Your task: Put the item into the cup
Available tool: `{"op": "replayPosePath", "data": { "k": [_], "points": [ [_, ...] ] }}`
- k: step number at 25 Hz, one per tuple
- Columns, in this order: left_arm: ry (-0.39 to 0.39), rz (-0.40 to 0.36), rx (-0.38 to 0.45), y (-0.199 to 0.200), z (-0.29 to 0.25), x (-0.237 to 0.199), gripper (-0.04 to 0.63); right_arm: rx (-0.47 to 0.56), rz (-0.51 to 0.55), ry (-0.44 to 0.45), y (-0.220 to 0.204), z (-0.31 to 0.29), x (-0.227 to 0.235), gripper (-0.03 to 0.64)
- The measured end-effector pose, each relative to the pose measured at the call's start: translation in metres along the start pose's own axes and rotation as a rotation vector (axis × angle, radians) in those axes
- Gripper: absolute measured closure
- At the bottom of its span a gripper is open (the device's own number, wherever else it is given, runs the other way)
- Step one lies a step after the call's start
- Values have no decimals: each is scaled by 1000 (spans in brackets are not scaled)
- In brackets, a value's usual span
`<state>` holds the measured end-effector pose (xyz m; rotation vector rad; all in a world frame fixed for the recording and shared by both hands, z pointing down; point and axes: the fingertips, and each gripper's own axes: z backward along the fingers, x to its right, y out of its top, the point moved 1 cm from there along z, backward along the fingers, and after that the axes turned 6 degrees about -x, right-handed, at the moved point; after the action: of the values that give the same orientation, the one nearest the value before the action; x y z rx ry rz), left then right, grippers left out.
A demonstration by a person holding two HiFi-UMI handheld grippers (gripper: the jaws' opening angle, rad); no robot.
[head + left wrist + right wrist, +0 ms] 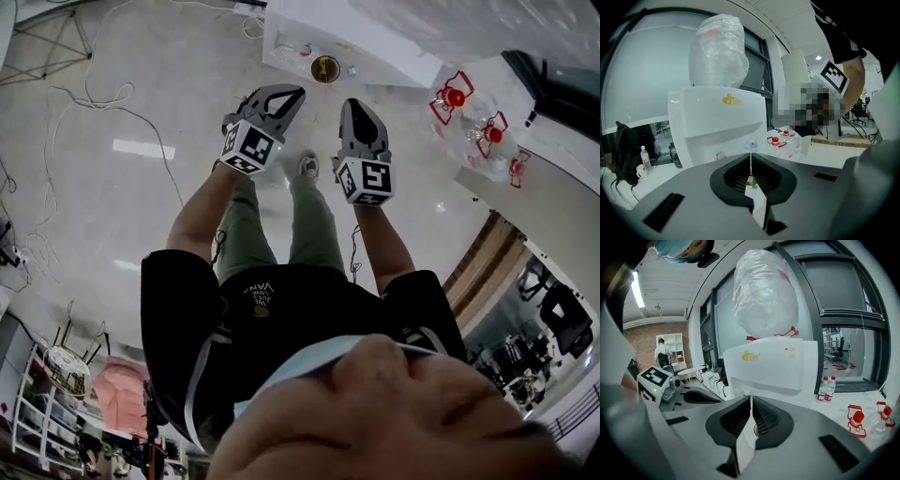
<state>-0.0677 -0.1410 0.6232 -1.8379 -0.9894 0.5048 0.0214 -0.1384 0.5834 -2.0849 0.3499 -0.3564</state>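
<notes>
1. Head view: the person holds both grippers out in front, side by side over the pale floor [112, 187]. The left gripper [289, 92] is at centre-left and the right gripper [358, 103] is just beside it. The cup [325, 68], round and gold-brown, sits at top centre beyond their tips, against the white water dispenser [375, 37]. Red-capped bottles [455, 97] stand at the upper right.
2. Left gripper view: the jaws are closed to a hairline slit. A small yellowish thing [751, 180] shows low in that slit, but I cannot tell whether it is pinched or lies beyond. The dispenser fills the middle, with a plastic-wrapped bottle [719, 51] on top.
3. Right gripper view: the jaws meet with only a thin line between them and grip nothing. The dispenser stands straight ahead.
</notes>
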Motion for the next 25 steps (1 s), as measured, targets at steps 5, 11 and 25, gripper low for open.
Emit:
{"op": "replayPosePath", "data": {
  "k": [5,11,25],
  "points": [
    [37,17,35,44,26,9,571,24,-1,11,25,31,1,572],
    [72,18,47,87,56,25,572,59,-4,37,55,68,0,572],
    [185,32,92,173,126,57,572,134,7,137,110,152,-10,572]
  ]
}}
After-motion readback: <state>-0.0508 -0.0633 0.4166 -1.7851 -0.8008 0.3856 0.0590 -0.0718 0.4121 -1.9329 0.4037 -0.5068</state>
